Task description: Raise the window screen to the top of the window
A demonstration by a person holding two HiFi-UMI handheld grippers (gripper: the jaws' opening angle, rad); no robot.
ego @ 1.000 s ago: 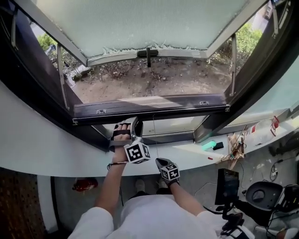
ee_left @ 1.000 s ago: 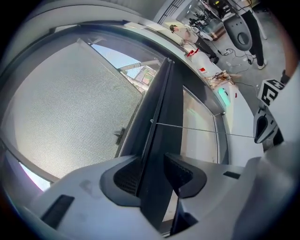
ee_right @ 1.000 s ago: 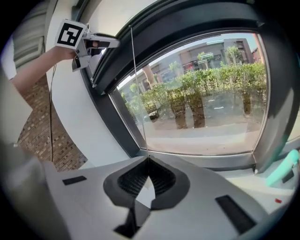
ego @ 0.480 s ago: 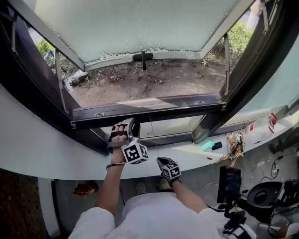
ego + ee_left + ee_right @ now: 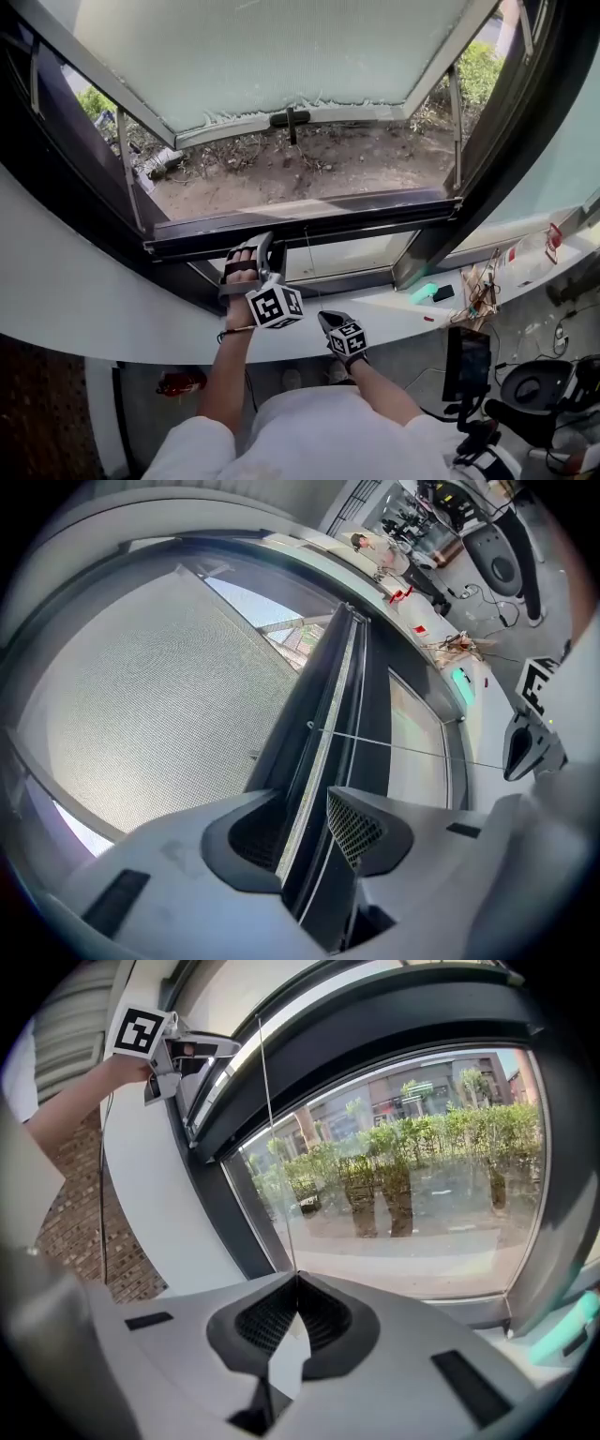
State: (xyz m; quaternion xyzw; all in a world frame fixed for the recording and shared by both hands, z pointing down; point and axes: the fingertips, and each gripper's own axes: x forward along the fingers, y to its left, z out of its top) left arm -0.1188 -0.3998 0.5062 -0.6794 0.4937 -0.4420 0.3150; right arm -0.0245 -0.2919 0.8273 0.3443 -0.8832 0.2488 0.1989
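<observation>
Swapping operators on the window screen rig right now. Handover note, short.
Left gripper: shut on the dark metal bottom rail of the screen, toward its left end.
Right gripper: fingers shut on the thin pale pull cord that runs up to that rail.
Grey mesh screen lies beside the rail.
Done: both grips made.
Left: rail sits low, just above the lower glass pane; raise it to the window top.

The left gripper point(image 5: 302, 803) and right gripper point(image 5: 297, 1279) each have a light grey moulded body, black mesh-textured pads point(image 5: 354, 829) and a cube point(image 5: 275, 306) of black-and-white square markers. At the head view's lower centre: white short-sleeved top point(image 5: 309, 436), black hand straps point(image 5: 242, 274), dark wristband point(image 5: 234, 330).
</observation>
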